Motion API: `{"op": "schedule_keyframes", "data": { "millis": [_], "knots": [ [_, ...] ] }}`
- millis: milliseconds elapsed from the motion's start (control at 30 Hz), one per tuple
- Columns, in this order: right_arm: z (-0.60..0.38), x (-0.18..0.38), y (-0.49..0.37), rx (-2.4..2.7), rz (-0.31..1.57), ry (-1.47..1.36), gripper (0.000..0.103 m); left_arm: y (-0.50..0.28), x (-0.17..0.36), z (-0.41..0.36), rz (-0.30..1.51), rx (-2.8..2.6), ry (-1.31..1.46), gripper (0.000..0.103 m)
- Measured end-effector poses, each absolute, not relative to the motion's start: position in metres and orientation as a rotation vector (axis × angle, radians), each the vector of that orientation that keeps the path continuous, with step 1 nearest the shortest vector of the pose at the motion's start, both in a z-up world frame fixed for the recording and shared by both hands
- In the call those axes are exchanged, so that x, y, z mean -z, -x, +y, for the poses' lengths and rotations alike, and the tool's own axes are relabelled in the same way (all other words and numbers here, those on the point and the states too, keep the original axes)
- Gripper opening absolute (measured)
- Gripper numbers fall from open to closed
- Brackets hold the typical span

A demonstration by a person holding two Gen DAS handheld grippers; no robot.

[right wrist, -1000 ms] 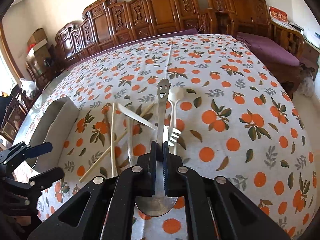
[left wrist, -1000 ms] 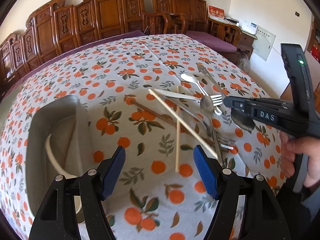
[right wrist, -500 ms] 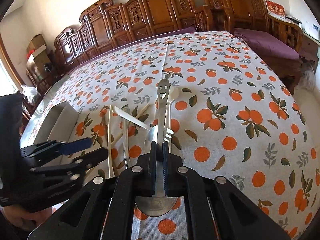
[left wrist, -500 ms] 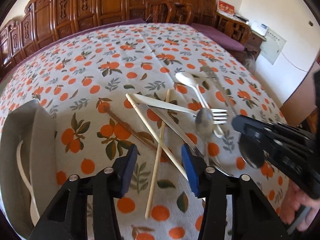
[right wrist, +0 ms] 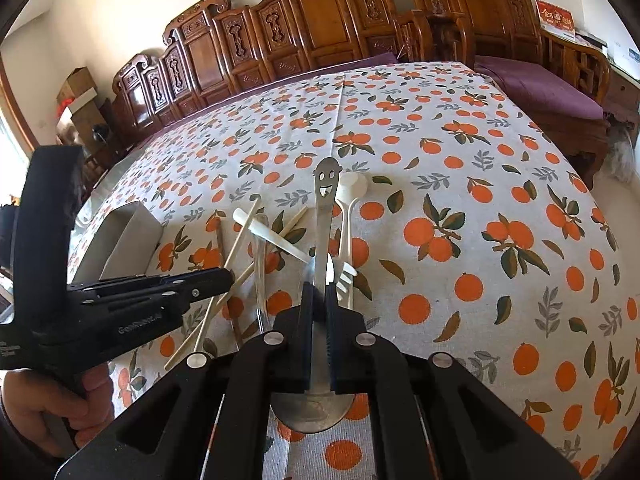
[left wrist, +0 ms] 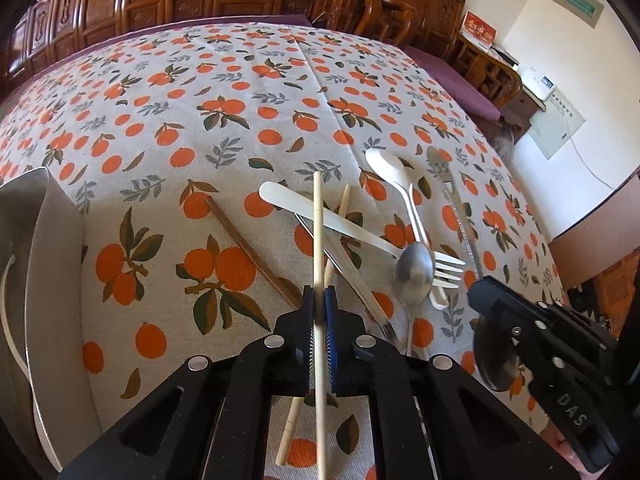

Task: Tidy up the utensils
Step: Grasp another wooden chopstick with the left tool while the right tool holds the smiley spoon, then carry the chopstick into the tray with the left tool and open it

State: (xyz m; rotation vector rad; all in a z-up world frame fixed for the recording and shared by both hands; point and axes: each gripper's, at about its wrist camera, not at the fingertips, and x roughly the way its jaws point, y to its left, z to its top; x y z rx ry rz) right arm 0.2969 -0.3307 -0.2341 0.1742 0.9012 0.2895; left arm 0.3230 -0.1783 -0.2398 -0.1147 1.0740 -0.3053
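I am clamping my left gripper (left wrist: 319, 300) on a pale chopstick (left wrist: 318, 240), its jaws having just been closing onto it, and the stick is running straight between the blue pads and sticking out ahead over the pile. My right gripper (right wrist: 319, 296) is gripping a metal spoon (right wrist: 325, 200) by its handle, the smiley-face end pointing away and the bowl sitting under the jaws. The other utensils are lying in a crossed heap on the orange-print tablecloth (left wrist: 240, 92): a second pale chopstick (left wrist: 340, 216), a brown chopstick (left wrist: 248, 248), a cream fork (left wrist: 360, 232), a cream spoon (left wrist: 394, 176) and another metal spoon (left wrist: 414, 270). A grey tray (left wrist: 52, 280) is sitting at the left of the heap.
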Motion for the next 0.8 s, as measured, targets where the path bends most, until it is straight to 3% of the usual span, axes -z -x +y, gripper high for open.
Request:
{"op": "schedule_keyframes", "data": {
  "millis": [800],
  "knots": [
    [-0.278,0.218,-0.283,-0.409,0.877,-0.088,0.007,-0.276,0.169,-0.104,0.924,0.259,-0.006,0.004]
  ]
}}
